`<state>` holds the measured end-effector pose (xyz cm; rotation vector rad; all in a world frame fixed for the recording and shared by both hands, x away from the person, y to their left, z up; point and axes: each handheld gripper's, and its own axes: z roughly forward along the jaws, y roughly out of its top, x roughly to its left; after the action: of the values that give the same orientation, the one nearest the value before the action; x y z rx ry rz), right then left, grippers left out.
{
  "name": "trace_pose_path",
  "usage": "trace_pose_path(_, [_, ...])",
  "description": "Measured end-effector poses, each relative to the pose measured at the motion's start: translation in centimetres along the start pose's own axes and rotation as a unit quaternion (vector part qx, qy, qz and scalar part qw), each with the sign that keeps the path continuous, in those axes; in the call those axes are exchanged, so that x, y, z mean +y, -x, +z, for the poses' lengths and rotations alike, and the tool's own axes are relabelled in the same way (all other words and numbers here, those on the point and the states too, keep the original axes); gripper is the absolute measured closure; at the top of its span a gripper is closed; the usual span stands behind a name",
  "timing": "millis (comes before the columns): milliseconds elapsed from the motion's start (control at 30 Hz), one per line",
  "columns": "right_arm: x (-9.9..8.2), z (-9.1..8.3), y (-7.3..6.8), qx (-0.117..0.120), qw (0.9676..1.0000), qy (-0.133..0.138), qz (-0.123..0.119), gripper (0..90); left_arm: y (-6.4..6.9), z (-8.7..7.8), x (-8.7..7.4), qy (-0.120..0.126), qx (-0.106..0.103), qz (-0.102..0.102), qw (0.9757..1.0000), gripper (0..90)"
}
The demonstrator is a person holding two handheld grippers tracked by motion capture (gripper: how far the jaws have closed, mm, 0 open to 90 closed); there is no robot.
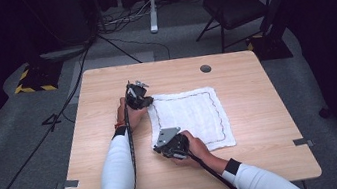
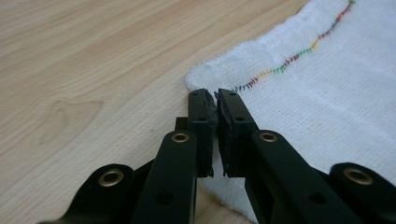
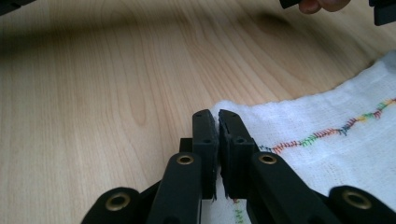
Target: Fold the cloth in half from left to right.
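A white woven cloth [image 1: 191, 119] with a coarse, gauzy weave and a line of multicoloured zigzag stitching near its hem lies spread flat and roughly square at the middle of the table [image 1: 262, 161]. The left gripper [image 1: 143, 102] sits at the cloth's far left corner, its black jaws closed together on the rounded edge of the fabric, as its own view shows. The right gripper [image 1: 164, 148], topped by a grey three-cornered plate, is at the near left corner, jaws likewise pinched shut on the hem. Both arms wear white sleeves with dark cuffs. The table top is pale wood-grain laminate with rounded corners and a round cable port near its far edge. Grey carpet lies around it, with black cables, a dark chair [image 1: 236, 6] and a white frame beyond
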<state>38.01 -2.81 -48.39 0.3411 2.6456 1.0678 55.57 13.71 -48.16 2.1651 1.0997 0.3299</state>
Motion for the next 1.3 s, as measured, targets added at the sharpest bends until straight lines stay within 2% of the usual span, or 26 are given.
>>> trace_pose_path(333, [1.3,-0.7,0.0,-0.009,0.9997,0.022,-0.003,86.2,-0.6,-2.4,0.3,0.025,0.02,-0.003,0.9995,84.3])
trace_pose_path(667, [1.9,-2.1,0.4,-0.019,0.9991,0.039,0.0,86.3,-0.5,-3.5,0.9,0.052,0.02,-0.007,0.9984,84.5])
trace_pose_path(900, [1.4,-4.0,1.1,-0.029,0.9984,0.048,0.008,86.3,0.6,-3.5,1.9,0.065,0.018,0.001,0.9977,84.6])
trace_pose_path(1300, [-1.1,-8.0,2.4,-0.052,0.9968,0.055,0.025,86.3,3.9,-2.1,4.7,0.07,0.007,0.03,0.9971,84.8])
